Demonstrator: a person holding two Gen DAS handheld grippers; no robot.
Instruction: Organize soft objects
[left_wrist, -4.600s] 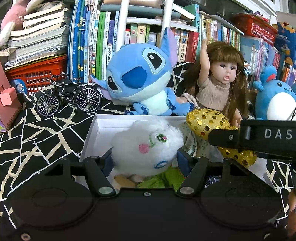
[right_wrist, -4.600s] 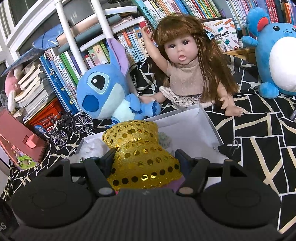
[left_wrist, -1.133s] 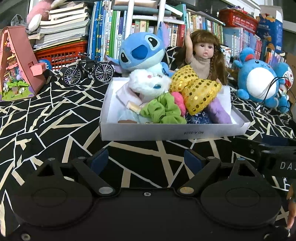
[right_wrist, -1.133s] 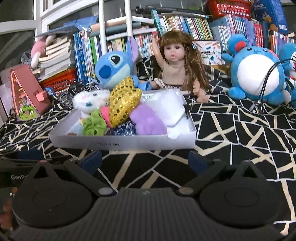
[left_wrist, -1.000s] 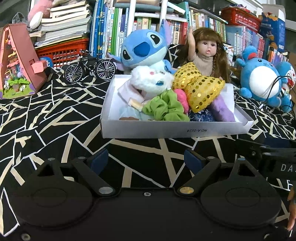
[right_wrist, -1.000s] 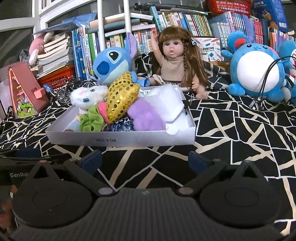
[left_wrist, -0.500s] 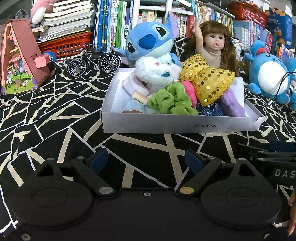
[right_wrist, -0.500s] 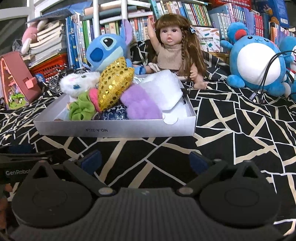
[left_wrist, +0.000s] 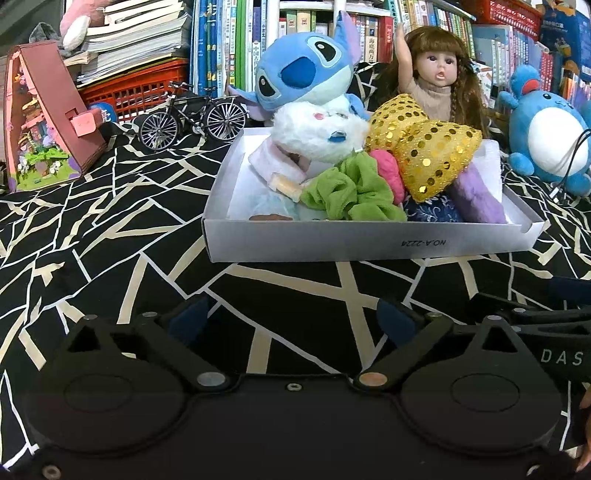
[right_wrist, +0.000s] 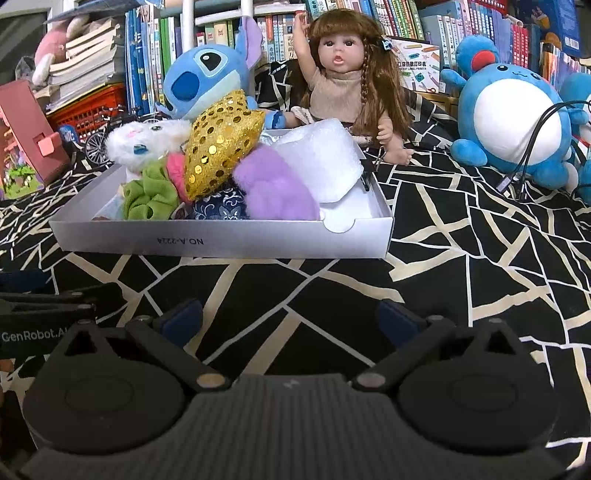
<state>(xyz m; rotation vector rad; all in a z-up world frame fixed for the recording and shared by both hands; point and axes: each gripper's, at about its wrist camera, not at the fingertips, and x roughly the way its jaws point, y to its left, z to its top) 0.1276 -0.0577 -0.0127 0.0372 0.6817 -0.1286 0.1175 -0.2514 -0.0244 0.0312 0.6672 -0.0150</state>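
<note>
A shallow white box (left_wrist: 369, 243) (right_wrist: 229, 243) sits on the black patterned cloth. It holds a white fluffy plush (left_wrist: 317, 133) (right_wrist: 144, 142), a gold sequin piece (left_wrist: 424, 155) (right_wrist: 221, 151), a green scrunchie (left_wrist: 351, 192) (right_wrist: 149, 194), a purple fluffy item (right_wrist: 273, 184) and a white pad (right_wrist: 321, 162). My left gripper (left_wrist: 291, 321) hangs short of the box, its jaws opening with only cloth between them. My right gripper (right_wrist: 291, 317) is also open and empty, near the box's front wall.
Behind the box stand a blue plush (left_wrist: 306, 77), a doll (left_wrist: 439, 74) and a round blue plush (right_wrist: 513, 122) with cables. A toy bicycle (left_wrist: 192, 114), a pink model house (left_wrist: 40, 118), a red basket and shelves of books line the back.
Earlier each gripper was shut on a toy over the box: left on the white plush, right on the gold sequin piece. Both toys now lie in the box and both grippers have drawn back, empty.
</note>
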